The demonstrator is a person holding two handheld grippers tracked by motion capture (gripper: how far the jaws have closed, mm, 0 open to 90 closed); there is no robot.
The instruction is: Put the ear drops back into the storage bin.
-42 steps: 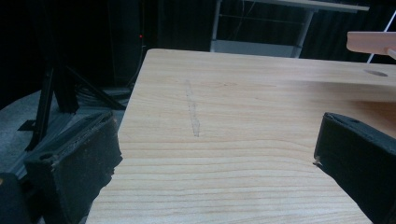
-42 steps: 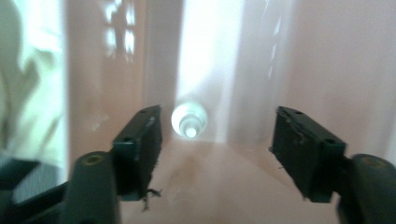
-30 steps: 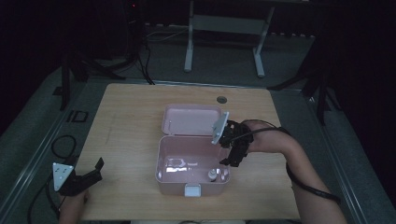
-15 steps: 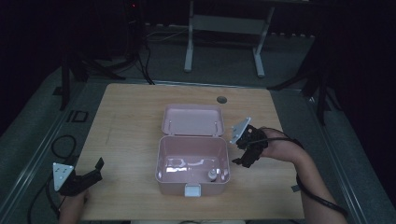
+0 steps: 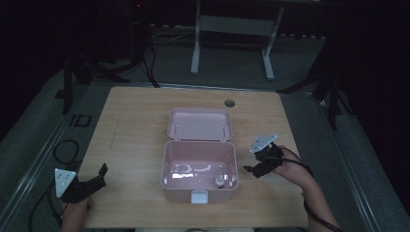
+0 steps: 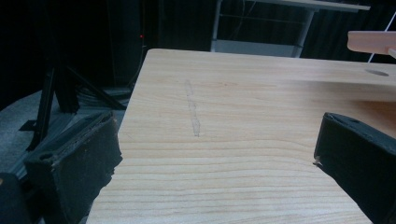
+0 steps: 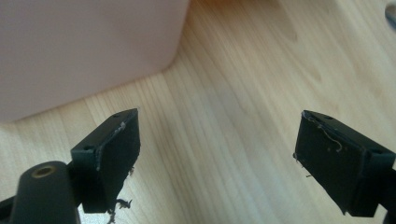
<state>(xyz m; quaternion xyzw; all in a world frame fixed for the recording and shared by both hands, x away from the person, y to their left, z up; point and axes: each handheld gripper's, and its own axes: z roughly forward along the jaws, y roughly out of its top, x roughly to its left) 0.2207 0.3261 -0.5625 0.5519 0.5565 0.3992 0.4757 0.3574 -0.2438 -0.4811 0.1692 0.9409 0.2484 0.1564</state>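
No brand, label or readable writing anywhere on the things in view.

Lower left of the high view: left gripper [image 5: 96, 177], held low at the near left corner of the wooden table [image 5: 135, 121], hand [image 5: 75, 215] coming up from the bottom edge, grey three-cornered plate at the far left, jaws aimed up and to the right. In the left gripper view, jaws wide apart with bare wood grain between them, nothing gripped; a faint pale streak [image 6: 192, 112] on the tabletop ahead, upper centre of the frame.

Centre of the high view: pink box [image 5: 199, 170], open, lid [image 5: 200, 124] swung back flat on the table behind it, a pale latch tab on the near wall. Inside, at the lower right of the box floor, a small bottle-like object [image 5: 219, 181], too small to identify further.

Right of centre in the high view: right gripper [image 5: 252, 169], just beside the box's right wall but apart from it, forearm rising from the lower right corner, wrist bent inward, jaws aimed left toward the box. In the right gripper view, jaws spread wide over bare wood, empty; rounded corner of the pink box at the upper left of that frame, close ahead of the left jaw, not touching. Small object in the box lying left of this gripper, on the far side of the wall.
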